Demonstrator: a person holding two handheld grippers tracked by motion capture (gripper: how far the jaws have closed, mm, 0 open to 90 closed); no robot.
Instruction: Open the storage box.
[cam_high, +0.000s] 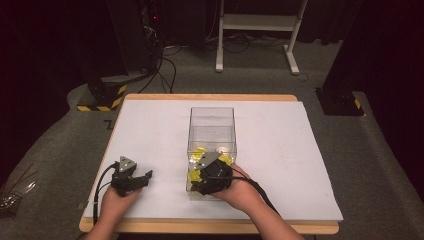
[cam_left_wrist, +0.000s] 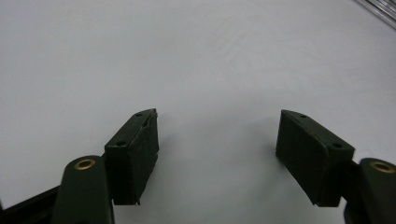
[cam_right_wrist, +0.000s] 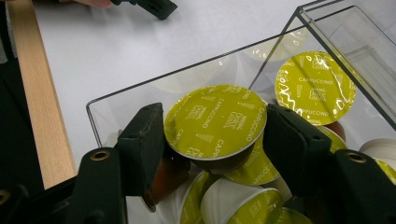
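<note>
While the right gripper reaches down into the clear plastic box, its jaws sit on both sides of a coffee capsule with a yellow-green foil lid marked "Cappuccino". They touch its rim and seem to grip it. This capsule lies on top of other capsules at the near end of the box. I judge it is light and rather stiff, but the foil can dent and the smooth rim may slip, so holding across the rim is best. The right hand is bent over the box. The left gripper rests low over the white table cover; its jaws stand apart and hold nothing.
</note>
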